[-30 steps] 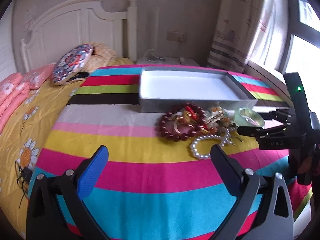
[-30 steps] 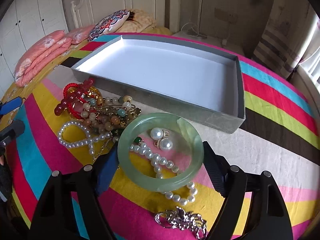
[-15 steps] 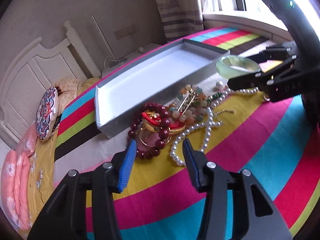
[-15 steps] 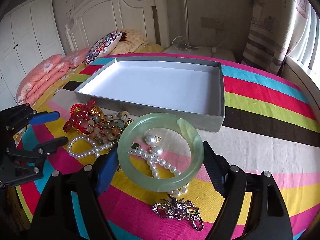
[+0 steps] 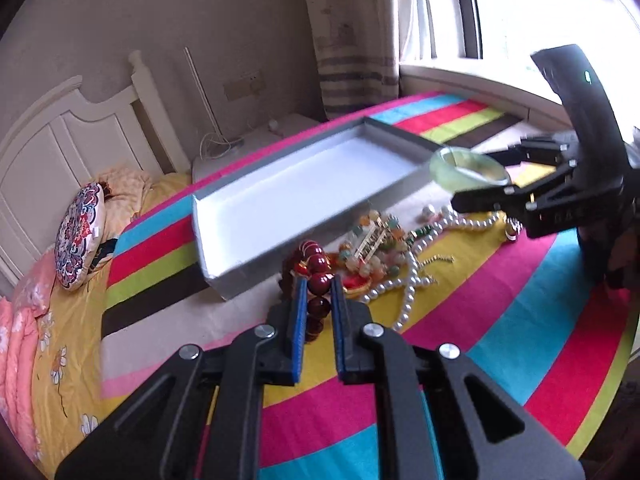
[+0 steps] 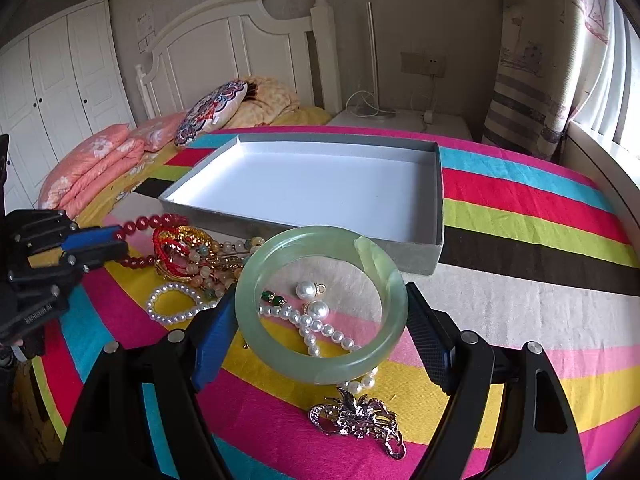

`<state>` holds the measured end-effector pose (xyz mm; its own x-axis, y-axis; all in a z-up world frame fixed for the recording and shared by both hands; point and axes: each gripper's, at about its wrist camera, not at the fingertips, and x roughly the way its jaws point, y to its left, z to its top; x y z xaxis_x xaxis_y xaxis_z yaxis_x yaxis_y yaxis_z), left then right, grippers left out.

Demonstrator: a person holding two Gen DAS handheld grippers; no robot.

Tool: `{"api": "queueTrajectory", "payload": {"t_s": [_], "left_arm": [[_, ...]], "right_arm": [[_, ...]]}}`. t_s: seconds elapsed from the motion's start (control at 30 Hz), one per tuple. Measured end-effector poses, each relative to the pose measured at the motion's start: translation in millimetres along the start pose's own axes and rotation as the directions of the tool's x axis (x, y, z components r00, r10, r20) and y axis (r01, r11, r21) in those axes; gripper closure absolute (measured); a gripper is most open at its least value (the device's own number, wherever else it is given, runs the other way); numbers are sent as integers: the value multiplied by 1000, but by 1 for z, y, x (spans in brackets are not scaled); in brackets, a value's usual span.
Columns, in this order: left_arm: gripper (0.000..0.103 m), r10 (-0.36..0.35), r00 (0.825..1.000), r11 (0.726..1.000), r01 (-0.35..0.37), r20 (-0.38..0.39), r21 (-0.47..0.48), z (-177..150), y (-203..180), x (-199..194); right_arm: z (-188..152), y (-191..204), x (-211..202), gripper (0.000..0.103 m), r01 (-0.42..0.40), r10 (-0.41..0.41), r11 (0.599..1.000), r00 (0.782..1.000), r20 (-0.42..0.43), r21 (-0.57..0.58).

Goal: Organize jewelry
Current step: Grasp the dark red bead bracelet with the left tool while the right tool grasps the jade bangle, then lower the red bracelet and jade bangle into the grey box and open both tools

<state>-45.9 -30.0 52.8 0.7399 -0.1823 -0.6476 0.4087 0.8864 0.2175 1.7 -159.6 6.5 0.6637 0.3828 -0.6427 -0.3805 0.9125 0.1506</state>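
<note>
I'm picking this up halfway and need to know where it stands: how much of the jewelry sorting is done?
Done: nothing; the grey box is empty. In hand: the right hand-held gripper clamps the green bangle, and the left hand-held gripper is shut on the red bead bracelet, having just closed. Left on the bedspread: the pearl strands, the mixed bead tangle and the silver brooch.

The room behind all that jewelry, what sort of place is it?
Almost certainly a bedroom in a home. A white headboard stands at the end of a bed with folded pink bedding, white wardrobe doors line one wall, and a curtain hangs by the window.
</note>
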Motion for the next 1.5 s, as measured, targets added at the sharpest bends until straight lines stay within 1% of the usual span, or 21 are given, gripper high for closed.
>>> {"api": "queueTrajectory", "payload": {"t_s": [0.13,0.37,0.5,0.63,0.87,0.9,0.93,1.07,1.17,1.23,1.27,1.3,1.33,1.37,1.4,1.43,1.47,1.5], "left_arm": [[92,36,999,999,-35,29,-21,14,19,-11],[92,83,994,997,-82,68,-15,35,33,-27],[92,99,992,995,-99,78,-7,55,43,-26],[92,95,993,995,-95,70,-17,77,53,-10],[92,92,995,995,-91,38,-34,111,59,34],[94,92,995,995,-91,34,-35,112,58,38],[100,95,995,995,-94,29,-37,114,58,45],[100,82,996,995,-81,15,-59,122,61,64],[100,64,998,994,-65,-3,-83,126,62,78],[100,46,999,993,-48,-18,-109,124,63,86],[99,41,999,991,-44,-27,-127,121,65,91],[98,38,998,988,-43,-41,-145,116,67,96],[89,32,998,987,-40,-56,-157,113,68,101],[80,23,997,985,-35,-73,-169,108,70,105],[57,13,996,982,-30,-91,-187,101,72,111],[42,8,995,979,-28,-99,-201,95,74,114],[41,-2,994,976,-20,-105,-216,90,76,116],[41,-27,992,971,-3,-121,-239,83,78,121]], "right_arm": [[3,-5,-4,26,-21,20,999,1000,14,27],[21,-5,-16,26,-4,4,1000,999,47,6],[35,-3,-14,26,14,-13,1000,999,52,-14],[49,-4,-1,26,22,-21,1000,999,37,-16],[80,-10,37,26,45,-46,999,999,-16,-19],[83,-10,43,26,52,-53,998,998,-25,-23],[87,-11,49,26,61,-62,998,997,-37,-29],[99,-15,77,26,97,-101,994,991,-84,-51],[105,-21,95,26,108,-113,993,987,-113,-47],[107,-27,106,25,99,-102,995,985,-142,-32],[108,-30,112,25,80,-82,997,983,-165,-20],[108,-33,117,25,67,-67,998,980,-186,-7],[108,-36,122,25,63,-62,998,978,-201,1],[108,-39,123,23,63,-61,998,977,-204,4],[107,-40,122,14,64,-62,998,977,-203,6],[108,-42,121,9,70,-67,998,978,-196,9],[108,-44,118,7,66,-63,998,980,-187,13],[108,-45,115,7,55,-52,998,981,-186,15]]}}
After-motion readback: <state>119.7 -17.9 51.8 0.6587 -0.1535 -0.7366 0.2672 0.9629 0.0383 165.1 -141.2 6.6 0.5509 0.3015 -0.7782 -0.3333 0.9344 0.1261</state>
